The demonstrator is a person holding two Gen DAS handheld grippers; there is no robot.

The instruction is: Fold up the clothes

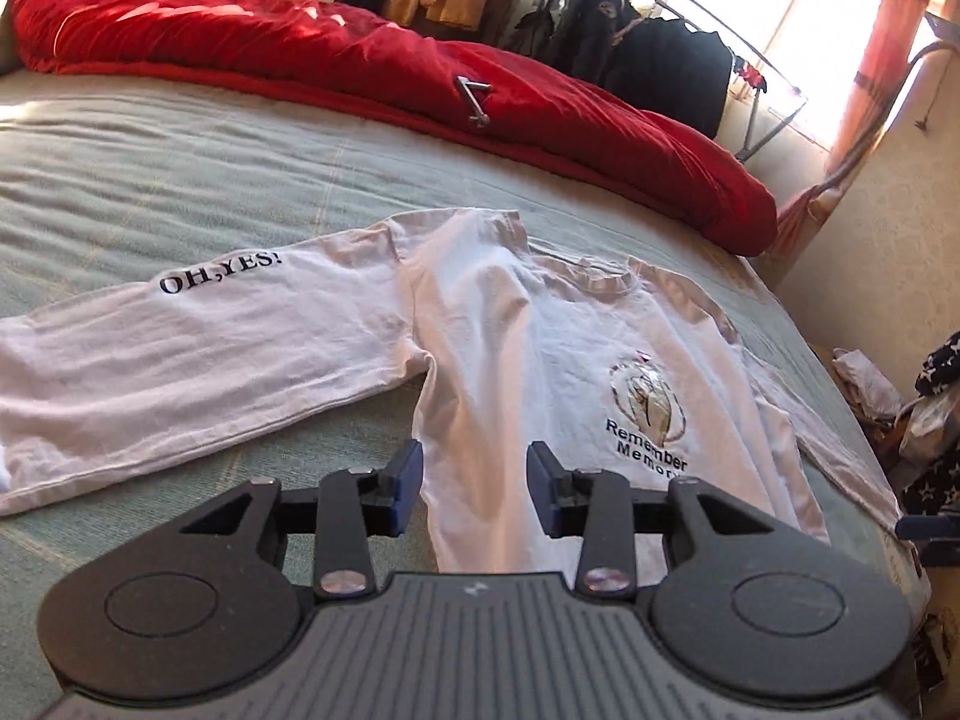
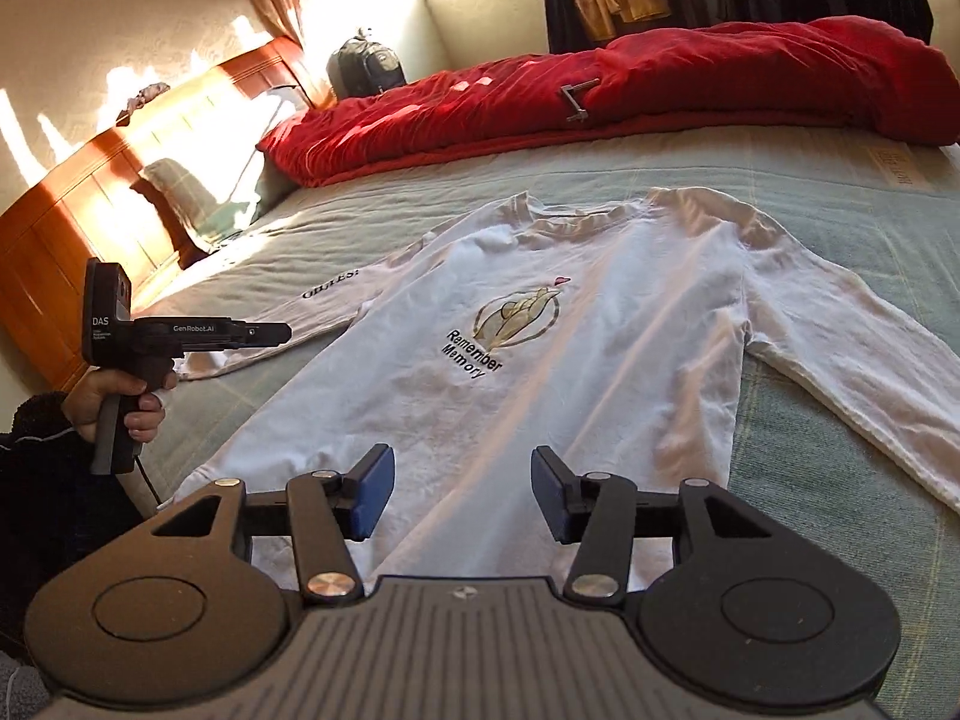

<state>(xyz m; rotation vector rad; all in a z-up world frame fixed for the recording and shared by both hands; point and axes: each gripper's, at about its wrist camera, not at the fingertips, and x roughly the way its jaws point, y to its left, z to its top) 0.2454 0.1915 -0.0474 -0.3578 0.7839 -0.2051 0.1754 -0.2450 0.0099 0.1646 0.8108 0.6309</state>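
A white long-sleeved shirt (image 1: pixel 528 348) lies flat, front up, on the green bedspread (image 1: pixel 180 180), with "Remember Memory" on its chest and "OH,YES!" on the spread left sleeve (image 1: pixel 198 336). My left gripper (image 1: pixel 474 489) is open and empty, just above the shirt's lower left side. My right gripper (image 2: pixel 463 495) is open and empty over the shirt (image 2: pixel 570 324) near its hem. The right sleeve (image 2: pixel 852 354) stretches out to the right. The left gripper (image 2: pixel 180 333), held in a hand, shows side-on at the left of the right wrist view.
A red duvet (image 1: pixel 420 78) is bunched along the far side of the bed, with a metal clamp (image 1: pixel 474 99) on it. A wooden headboard (image 2: pixel 90 192) stands at the left. Hung clothes (image 1: pixel 648 48) and a drying rack stand beyond. Clutter (image 1: pixel 918 414) lies off the bed's right edge.
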